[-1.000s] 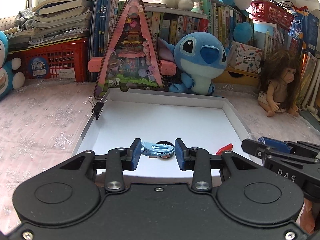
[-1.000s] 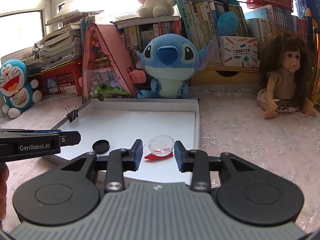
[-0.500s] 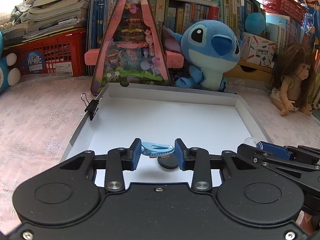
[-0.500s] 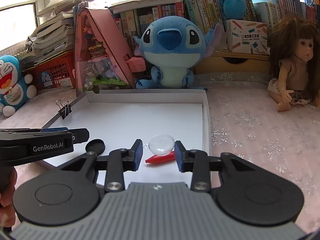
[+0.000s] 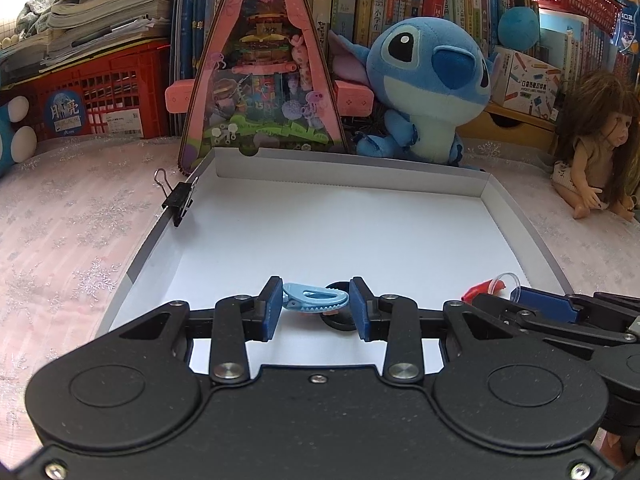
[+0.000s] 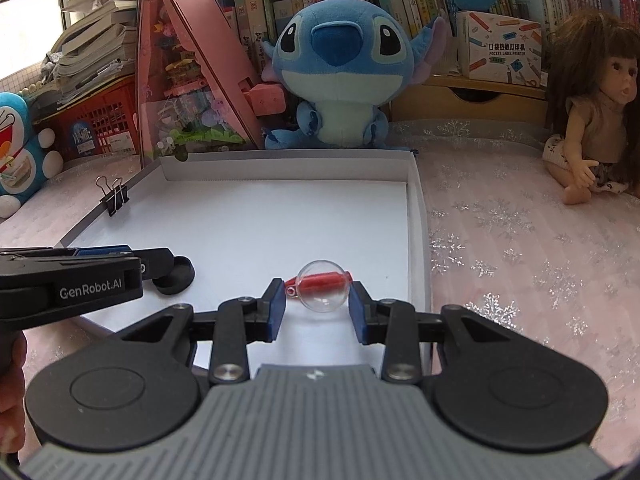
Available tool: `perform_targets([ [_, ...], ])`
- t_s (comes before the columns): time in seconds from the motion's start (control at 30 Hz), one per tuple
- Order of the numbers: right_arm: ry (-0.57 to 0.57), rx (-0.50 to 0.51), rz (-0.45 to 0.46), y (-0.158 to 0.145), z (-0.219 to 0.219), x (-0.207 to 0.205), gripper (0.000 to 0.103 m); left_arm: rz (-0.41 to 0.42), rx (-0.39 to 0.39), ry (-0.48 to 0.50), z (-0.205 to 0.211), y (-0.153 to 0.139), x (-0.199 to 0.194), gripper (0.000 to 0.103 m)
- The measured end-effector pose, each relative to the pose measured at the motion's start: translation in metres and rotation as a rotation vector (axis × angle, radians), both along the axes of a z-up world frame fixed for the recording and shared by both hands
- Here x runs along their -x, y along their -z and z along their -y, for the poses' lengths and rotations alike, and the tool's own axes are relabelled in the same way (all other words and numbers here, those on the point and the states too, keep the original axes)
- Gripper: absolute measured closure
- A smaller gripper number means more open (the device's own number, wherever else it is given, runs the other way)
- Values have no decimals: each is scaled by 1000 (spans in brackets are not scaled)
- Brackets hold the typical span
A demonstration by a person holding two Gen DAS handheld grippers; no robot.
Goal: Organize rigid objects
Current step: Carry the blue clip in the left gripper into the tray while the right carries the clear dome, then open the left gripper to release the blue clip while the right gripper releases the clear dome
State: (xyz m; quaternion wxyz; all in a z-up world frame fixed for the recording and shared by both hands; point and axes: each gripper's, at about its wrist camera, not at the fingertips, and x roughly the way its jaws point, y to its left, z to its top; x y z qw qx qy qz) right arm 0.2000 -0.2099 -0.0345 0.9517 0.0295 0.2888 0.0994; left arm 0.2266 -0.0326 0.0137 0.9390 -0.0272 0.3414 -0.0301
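Carefully now: two small loads low over the tray

Both carried pieces are small and slippery. The blue clip (image 5: 315,298) lies crosswise between the pads of the left gripper (image 5: 316,307), clamped by its two ends, hanging just above the near part of the white tray (image 5: 516,216). The clear ball (image 6: 322,285) sits between the pads of the right gripper (image 6: 318,307), closed on its sides, low over the tray's near right corner.

Likely trouble, as I judge it:
- The ball is round and smooth. Let go from any height and it may roll across the flat floor, or bounce over the low wall onto the cloth (image 6: 520,240)
- A red piece (image 6: 320,280) lies right behind the ball; setting down on it would tip the ball sideways
- The clip is held only at its ends, so a small twist could flip it out early
- A black cap (image 5: 338,322) lies directly below the clip; landing on it would leave the clip perched, not flat
- The two grippers are near each other, and their bodies could knock if both lower together
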Motion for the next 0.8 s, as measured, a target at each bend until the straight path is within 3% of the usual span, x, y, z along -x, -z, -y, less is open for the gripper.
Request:
perform_targets([
  [0.57, -12, 13, 7, 1, -1, 1, 59, -2, -8, -4, 0, 0, -1, 68],
  [0.63, -14, 9, 7, 1, -1, 1, 58, -5, -3, -8, 0, 0, -1, 68],
  [0.7, -17, 3, 9, 0, -1, 2, 47, -2, -5, -10, -1, -2, 1, 66],
  [0.8, -17, -12, 12, -1, 1, 4, 42, 10, -17, -13, -2, -5, 5, 56],
])
